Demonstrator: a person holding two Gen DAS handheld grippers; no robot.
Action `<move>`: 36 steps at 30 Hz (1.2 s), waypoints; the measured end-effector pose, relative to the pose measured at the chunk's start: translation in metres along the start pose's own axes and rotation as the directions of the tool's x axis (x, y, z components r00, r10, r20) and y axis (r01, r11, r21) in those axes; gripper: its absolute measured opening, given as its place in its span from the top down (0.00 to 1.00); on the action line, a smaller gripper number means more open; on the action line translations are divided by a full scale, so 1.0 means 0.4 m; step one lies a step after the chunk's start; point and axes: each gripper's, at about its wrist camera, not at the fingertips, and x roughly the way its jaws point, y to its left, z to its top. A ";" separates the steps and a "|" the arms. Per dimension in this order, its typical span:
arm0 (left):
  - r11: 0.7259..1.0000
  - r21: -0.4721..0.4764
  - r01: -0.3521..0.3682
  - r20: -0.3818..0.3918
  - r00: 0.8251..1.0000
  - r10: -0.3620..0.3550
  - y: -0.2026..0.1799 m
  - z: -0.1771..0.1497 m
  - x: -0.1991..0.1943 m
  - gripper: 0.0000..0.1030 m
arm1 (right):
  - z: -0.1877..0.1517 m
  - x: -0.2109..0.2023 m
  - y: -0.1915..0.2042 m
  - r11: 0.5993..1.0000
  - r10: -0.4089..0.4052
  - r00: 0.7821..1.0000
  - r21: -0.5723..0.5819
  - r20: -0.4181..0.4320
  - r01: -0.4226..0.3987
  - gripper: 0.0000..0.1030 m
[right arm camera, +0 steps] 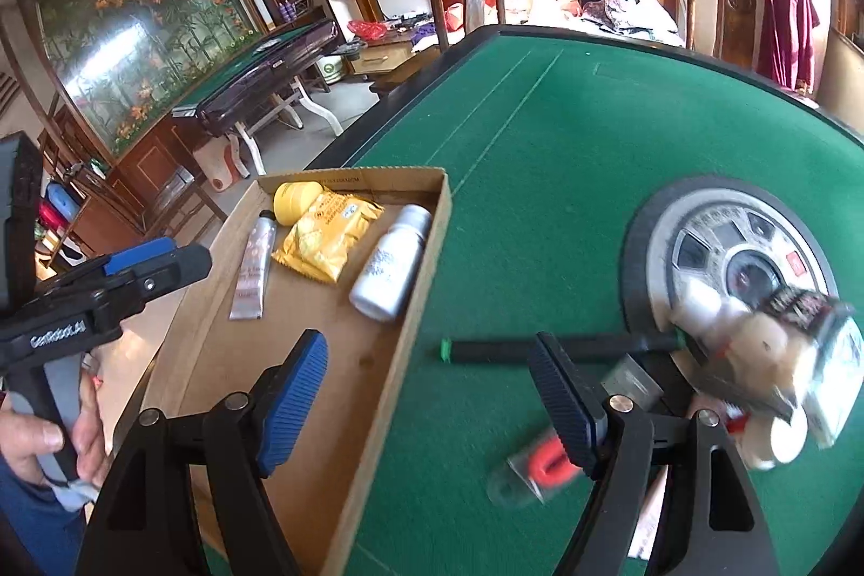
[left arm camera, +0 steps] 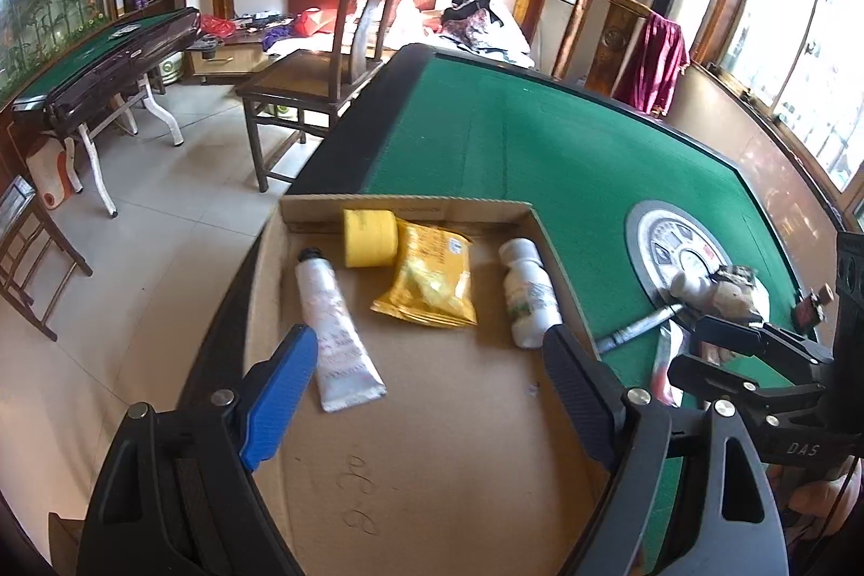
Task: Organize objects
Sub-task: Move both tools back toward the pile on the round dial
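Now both tools are empty, each with its jaws standing apart and nothing between the pads. The left tool (left arm camera: pixel 429 392) hangs over the open cardboard tray (left arm camera: pixel 410 204), which sits at the edge of the green worktop (left arm camera: pixel 540 155). Already lying in the tray are a white tube (left arm camera: pixel 337 333), a yellow round tub (left arm camera: pixel 370 238), a yellow snack packet (left arm camera: pixel 432 279) and a white bottle (left arm camera: pixel 526 295) resting against the right wall.

The right tool (right arm camera: pixel 437 392) is over the felt just beside the tray's right wall. Still outside the tray are a dark pen with a green end (right arm camera: pixel 540 349), a small clear-and-red item (right arm camera: pixel 532 468) near the right pad, and a blurred cluster of pale things (right arm camera: pixel 767 349) on the round centre panel (right arm camera: pixel 702 219); what those are I cannot tell.

The step in hand looks like fetching the next loose piece. The pen is the nearest clean target: I would line the jaws across its barrel, not along it, come down until the pads straddle it flat on the felt, then close at mid-length so it does not swing. Lift clear of the cardboard wall before crossing, and set it in the bare near part of the tray, away from the bottle, which could roll if nudged.
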 end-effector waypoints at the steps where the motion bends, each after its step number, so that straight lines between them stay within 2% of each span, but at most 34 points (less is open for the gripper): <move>1: 1.000 0.012 0.011 -0.004 1.000 -0.011 -0.020 -0.007 0.000 0.18 | -0.018 -0.019 -0.017 1.000 0.012 1.000 0.008 0.007 -0.012 0.20; 5: 0.997 0.062 0.041 -0.020 0.999 -0.040 -0.099 -0.029 0.004 0.18 | -0.078 -0.088 -0.077 0.998 0.055 0.998 0.035 0.038 -0.056 0.20; 11: 0.984 0.152 0.095 -0.068 0.994 -0.085 -0.236 -0.046 0.047 0.18 | -0.152 -0.196 -0.171 0.999 0.025 0.992 0.035 0.121 -0.029 0.18; 15: 0.974 0.207 0.090 -0.126 0.990 -0.065 -0.321 -0.041 0.123 0.18 | -0.188 -0.241 -0.238 0.999 -0.010 0.982 0.038 0.188 0.002 0.14; 19: 0.960 0.271 0.067 -0.201 0.979 -0.012 -0.398 -0.024 0.217 0.18 | -0.202 -0.249 -0.310 0.994 0.025 0.976 0.097 0.215 -0.047 0.14; 21: 0.959 0.280 0.045 -0.209 0.978 0.015 -0.417 -0.009 0.246 0.18 | -0.202 -0.246 -0.338 0.989 0.044 0.974 0.129 0.222 -0.074 0.14; 24: 0.956 0.289 0.058 -0.244 0.970 0.015 -0.440 0.012 0.285 0.18 | -0.203 -0.244 -0.357 0.982 0.055 0.975 0.166 0.214 -0.092 0.14; 27: 0.948 0.316 0.043 -0.268 0.962 0.046 -0.458 0.017 0.319 0.18 | -0.208 -0.257 -0.366 0.976 0.067 0.972 0.187 0.227 -0.111 0.14; 29: 0.952 0.303 0.052 -0.299 0.953 0.043 -0.457 0.017 0.342 0.22 | -0.210 -0.264 -0.371 0.972 0.073 0.969 0.201 0.236 -0.123 0.14; 31: 0.951 0.303 0.068 -0.330 0.943 0.037 -0.461 0.007 0.354 0.35 | -0.211 -0.267 -0.372 0.970 0.069 0.968 0.209 0.241 -0.121 0.14; 32: 0.950 0.299 0.086 -0.353 0.935 0.026 -0.466 -0.004 0.356 0.35 | -0.213 -0.268 -0.375 0.970 0.065 0.968 0.213 0.242 -0.118 0.14; 36: 0.937 0.315 0.149 -0.375 0.927 -0.022 -0.503 -0.052 0.326 0.53 | -0.216 -0.272 -0.377 0.967 0.067 0.967 0.224 0.246 -0.123 0.14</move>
